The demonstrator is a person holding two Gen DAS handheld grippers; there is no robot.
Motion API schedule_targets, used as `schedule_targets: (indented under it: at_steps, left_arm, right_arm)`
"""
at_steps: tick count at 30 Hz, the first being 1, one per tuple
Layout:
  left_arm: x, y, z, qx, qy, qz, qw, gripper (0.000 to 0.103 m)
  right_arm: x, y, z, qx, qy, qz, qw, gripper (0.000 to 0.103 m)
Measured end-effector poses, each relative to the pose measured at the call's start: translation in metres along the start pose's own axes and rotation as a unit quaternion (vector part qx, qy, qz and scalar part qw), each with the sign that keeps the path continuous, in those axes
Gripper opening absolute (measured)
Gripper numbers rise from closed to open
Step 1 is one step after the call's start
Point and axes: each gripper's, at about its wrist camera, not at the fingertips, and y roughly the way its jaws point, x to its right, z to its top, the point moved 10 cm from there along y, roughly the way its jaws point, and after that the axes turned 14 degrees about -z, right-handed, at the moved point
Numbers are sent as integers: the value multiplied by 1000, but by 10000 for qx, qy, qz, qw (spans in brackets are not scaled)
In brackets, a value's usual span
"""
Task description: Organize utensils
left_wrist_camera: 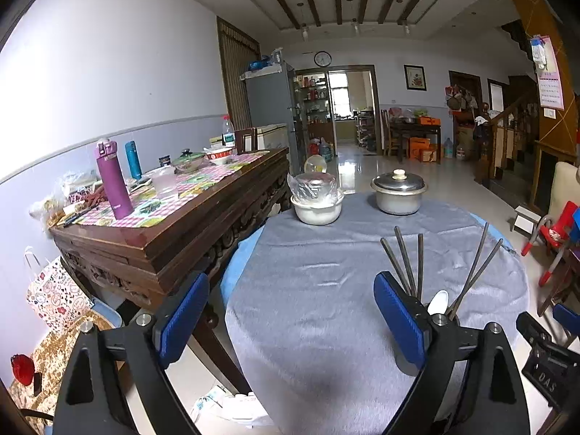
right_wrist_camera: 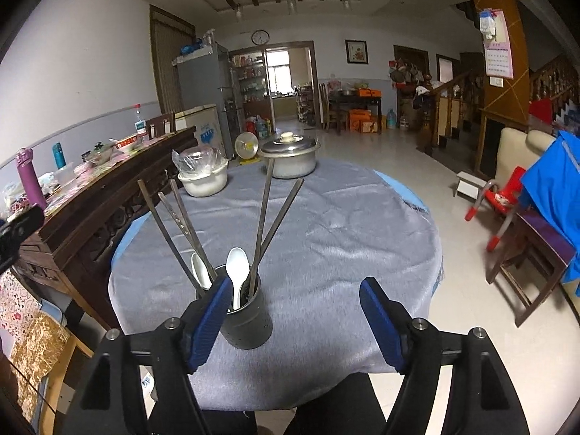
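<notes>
Holder (right_wrist_camera: 246,320) of chopsticks (right_wrist_camera: 262,217) stands just beside right tool (right_wrist_camera: 295,320).

Room was evenly lit by soft daylight, mostly coming from the bright window (left_wrist_camera: 339,90) past the far doorway, which blew out a bit. The tiled floor (left_wrist_camera: 349,166) caught a white glare streak. Shadows on the grey tablecloth (right_wrist_camera: 326,224) stayed faint. Heavy fisheye bending at the edges (walls curved, corners went black). Focus was decent, far clutter a little soft.
</notes>
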Motion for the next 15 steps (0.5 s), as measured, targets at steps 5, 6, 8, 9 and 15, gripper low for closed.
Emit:
schedule_targets:
  at_steps: [5, 6, 8, 9, 15]
  left_arm:
    - [-8, 1, -8, -68, -79, 78, 9999, 93]
    - [-9, 0, -9, -79, -108, 88, 9999, 93]
    - [-12, 0, -13, -106, -143, 96, 9998, 93]
    - [-13, 0, -14, -117, -144, 105, 9998, 93]
    - [-17, -2, -21, -162, -172, 108, 9997, 93]
  right_arm:
    - [-2, -1, 0, -19, 19, -75, 10000, 83]
    - [-2, -2, 0, -9, 20, -72, 10000, 83]
    - [-4, -5, 1, 49, 18, -59, 10000, 83]
    - [-5, -7, 2, 86, 16, -90, 9999, 83]
    - [-9, -12, 1, 201, 54, -131, 9997, 83]
